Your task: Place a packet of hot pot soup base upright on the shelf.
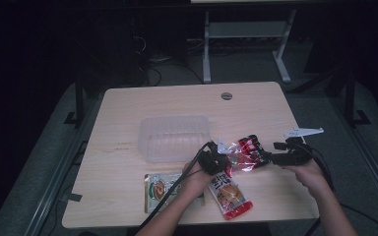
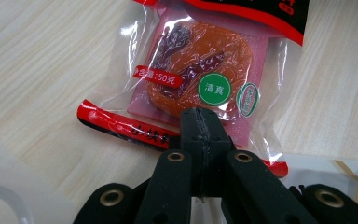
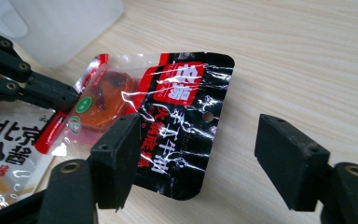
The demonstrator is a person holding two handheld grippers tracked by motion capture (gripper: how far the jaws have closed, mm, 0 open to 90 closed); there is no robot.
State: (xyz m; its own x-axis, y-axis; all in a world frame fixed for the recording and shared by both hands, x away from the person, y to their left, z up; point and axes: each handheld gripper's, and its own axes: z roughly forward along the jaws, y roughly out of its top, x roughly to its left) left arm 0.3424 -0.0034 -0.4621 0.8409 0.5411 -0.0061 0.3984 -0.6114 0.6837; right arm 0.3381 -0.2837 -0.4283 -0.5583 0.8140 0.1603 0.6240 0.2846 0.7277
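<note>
A snack packet (image 1: 246, 150) with a black and red printed end and a clear end showing an orange-brown piece lies between my two grippers near the table's front right. In the left gripper view my left gripper (image 2: 200, 123) is shut, its jaw tips pinched together on the packet's (image 2: 200, 60) clear lower edge. The high view shows it (image 1: 220, 160) just left of the packet. My right gripper (image 3: 200, 140) stands open, and the packet's black end (image 3: 182, 121) lies between its jaws, against the left one without being pressed. In the high view it (image 1: 274, 157) sits just right of the packet.
A clear plastic container (image 1: 174, 119) stands mid-table behind the grippers. A white and red packet (image 1: 229, 194) and a green packet (image 1: 160, 189) lie near the front edge, by the left hand. A cable port (image 1: 226, 95) sits at the table's far side.
</note>
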